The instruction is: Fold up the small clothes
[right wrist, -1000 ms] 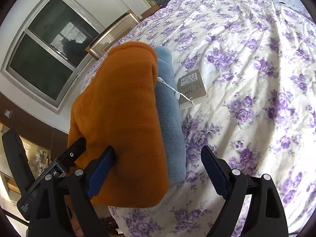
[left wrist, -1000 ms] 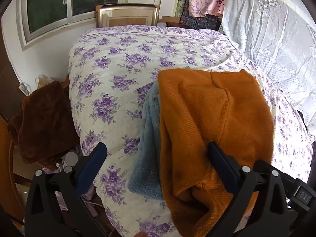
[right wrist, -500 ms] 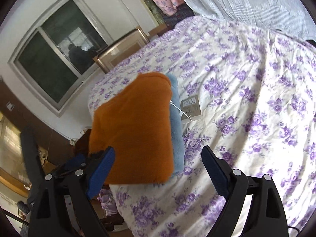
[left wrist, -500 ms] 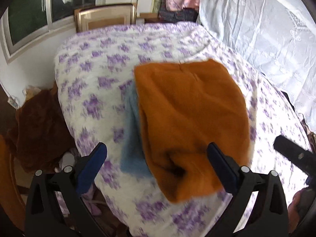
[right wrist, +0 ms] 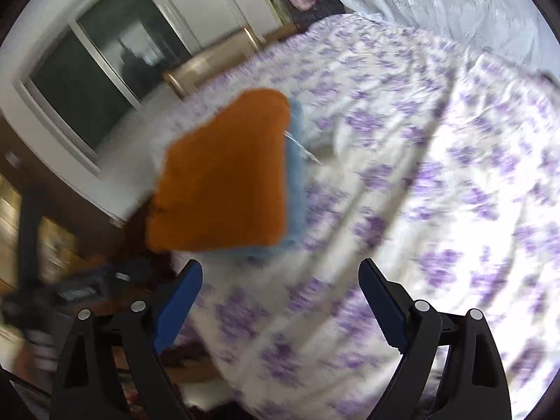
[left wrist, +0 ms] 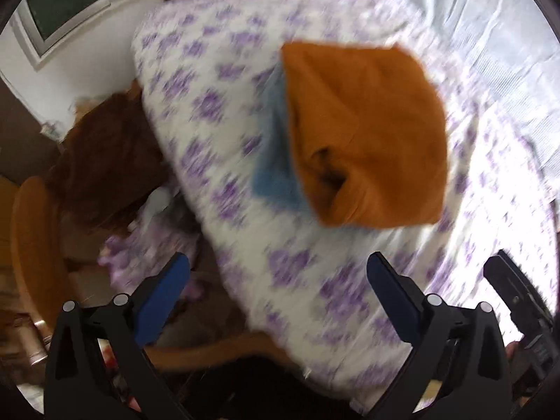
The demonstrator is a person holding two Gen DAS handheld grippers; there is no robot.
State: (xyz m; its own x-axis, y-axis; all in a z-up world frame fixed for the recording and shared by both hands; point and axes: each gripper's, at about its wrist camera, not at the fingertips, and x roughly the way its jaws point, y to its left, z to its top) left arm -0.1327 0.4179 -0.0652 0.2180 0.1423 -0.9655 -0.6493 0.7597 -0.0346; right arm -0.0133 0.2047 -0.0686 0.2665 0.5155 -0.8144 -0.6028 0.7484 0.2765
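Note:
A folded orange garment (left wrist: 367, 133) (right wrist: 224, 182) lies on top of a folded blue one (left wrist: 276, 161) (right wrist: 297, 175) near the corner of a bed with a purple-flowered cover (left wrist: 217, 112) (right wrist: 437, 210). A white string and a blurred tag (right wrist: 325, 150) stick out beside the pile. My left gripper (left wrist: 278, 276) is open, pulled back from the pile, with nothing between its fingers. My right gripper (right wrist: 280, 287) is open too, below the pile and apart from it. The right gripper's black body (left wrist: 518, 294) shows at the lower right of the left wrist view.
A brown furry cloth (left wrist: 105, 161) lies heaped beside the bed on the left, by an orange-brown chair (left wrist: 31, 238). A window (right wrist: 105, 80) and a wooden headboard (right wrist: 213, 63) stand beyond the bed. A pale sheet (left wrist: 490, 35) hangs on the right.
Both grippers have drawn back from the folded pile, which had sat between their fingers; the pile now lies farther off on the bed. Both views are blurred by motion.

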